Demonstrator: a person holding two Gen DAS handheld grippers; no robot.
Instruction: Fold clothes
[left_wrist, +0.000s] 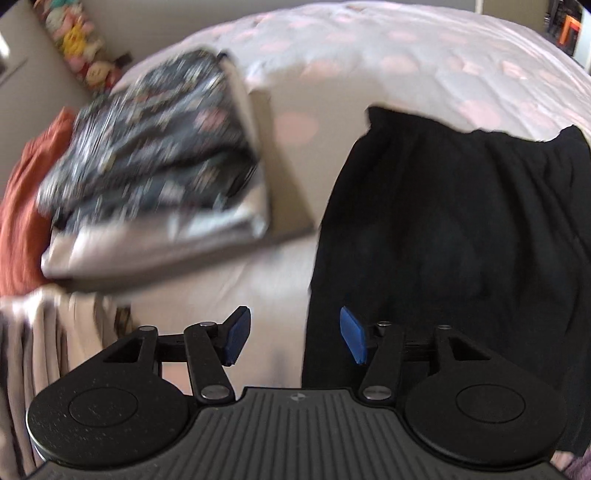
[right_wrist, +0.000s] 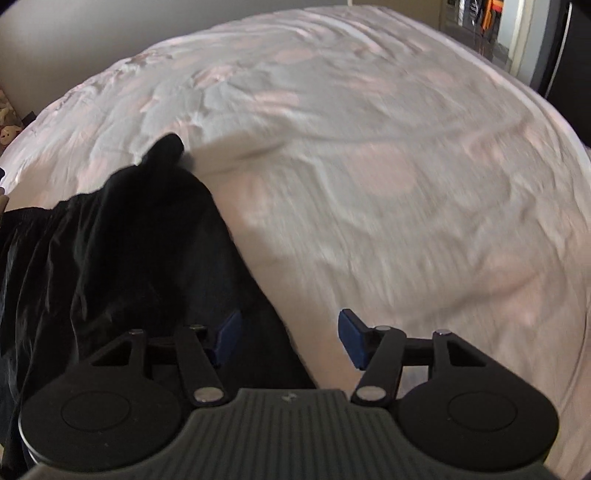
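Observation:
A black garment (left_wrist: 450, 221) lies spread on the bed; in the right wrist view the same garment (right_wrist: 122, 236) lies at the left. My left gripper (left_wrist: 295, 334) is open and empty, hovering over the garment's left edge. My right gripper (right_wrist: 288, 338) is open and empty, over the garment's right edge, its left finger above the cloth and its right finger above the sheet. Both views are motion-blurred.
The bed has a white cover with pale pink patches (right_wrist: 369, 147). A stack of folded clothes with a dark patterned piece on top (left_wrist: 155, 147) sits at the left. An orange garment (left_wrist: 29, 192) and a beige cloth (left_wrist: 44, 332) lie further left. Plush toys (left_wrist: 81, 44) line the wall.

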